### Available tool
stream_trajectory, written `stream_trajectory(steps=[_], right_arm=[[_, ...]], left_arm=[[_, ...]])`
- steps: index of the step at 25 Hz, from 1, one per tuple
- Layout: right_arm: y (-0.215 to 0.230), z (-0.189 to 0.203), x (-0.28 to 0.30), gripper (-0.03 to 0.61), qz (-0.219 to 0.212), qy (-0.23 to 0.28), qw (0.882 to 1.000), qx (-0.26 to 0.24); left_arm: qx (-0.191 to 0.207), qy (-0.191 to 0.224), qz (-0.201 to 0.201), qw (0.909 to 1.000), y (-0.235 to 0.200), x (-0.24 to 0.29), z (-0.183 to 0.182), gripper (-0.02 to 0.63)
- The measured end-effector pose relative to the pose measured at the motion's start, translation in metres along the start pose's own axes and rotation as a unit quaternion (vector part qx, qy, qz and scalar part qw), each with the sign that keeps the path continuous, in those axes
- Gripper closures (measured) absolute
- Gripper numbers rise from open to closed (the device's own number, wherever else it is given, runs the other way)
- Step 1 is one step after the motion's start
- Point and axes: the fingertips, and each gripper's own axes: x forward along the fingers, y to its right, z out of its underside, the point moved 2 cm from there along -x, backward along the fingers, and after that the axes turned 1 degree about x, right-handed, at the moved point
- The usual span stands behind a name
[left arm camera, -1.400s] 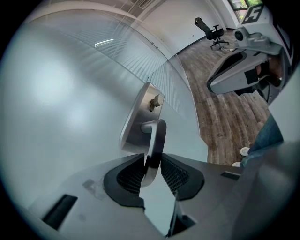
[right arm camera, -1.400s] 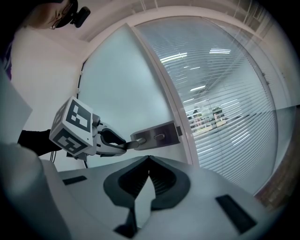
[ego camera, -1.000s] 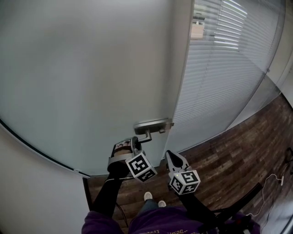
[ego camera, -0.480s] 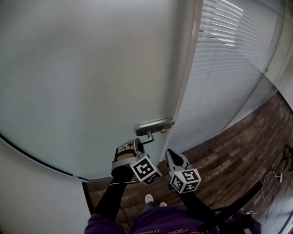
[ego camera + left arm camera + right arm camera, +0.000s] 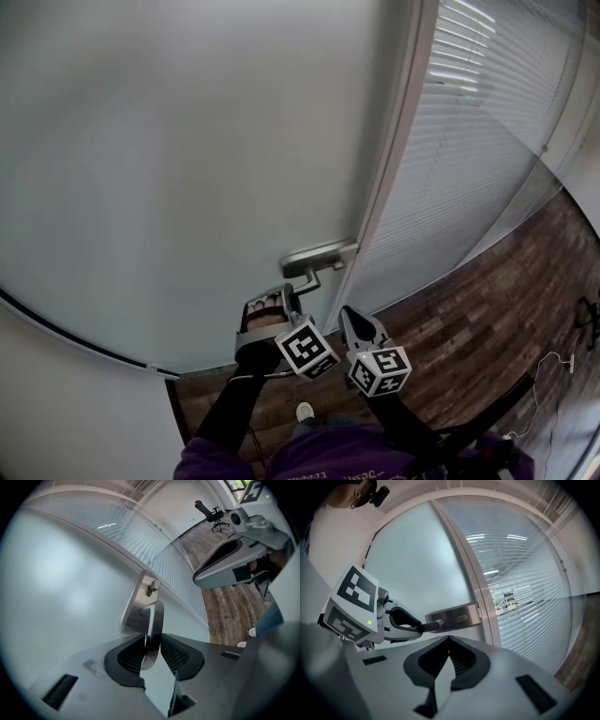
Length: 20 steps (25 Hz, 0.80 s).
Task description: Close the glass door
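Two grippers are up at the frosted glass door (image 5: 187, 169), which fills the left and middle of the head view, its free edge slanting up to the right in front of the white blinds (image 5: 469, 122). The left gripper (image 5: 298, 291) has its jaws clamped on the lever of the metal door handle (image 5: 319, 257). Its own view shows both ribbed pads pressing the flat lever (image 5: 154, 623) from either side. The right gripper (image 5: 349, 319) hangs just beside it, lower and to the right, over the wooden floor (image 5: 469, 319). Its jaws are pressed together with nothing between them, and it touches neither door nor handle. An office chair (image 5: 213, 513) stands far down the room.
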Motion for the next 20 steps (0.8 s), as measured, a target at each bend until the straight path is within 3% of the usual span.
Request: stream_trajectory(steps=[7, 13, 20], right_arm=[[0.003, 0.006, 0.006, 0.581, 0.006, -0.009, 1.000, -0.002], [0.002, 0.003, 0.014, 0.581, -0.017, -0.011, 1.000, -0.002], [0.013, -0.006, 0.020, 0.581, -0.032, -0.013, 0.999, 0.000]], left_arm=[[-0.009, -0.007, 0.004, 0.9999, -0.005, 0.007, 0.000, 0.514], [-0.032, -0.029, 0.003, 0.9991, -0.009, 0.010, 0.003, 0.512], [-0.084, -0.050, 0.003, 0.9952, -0.012, 0.014, 0.002, 0.504]])
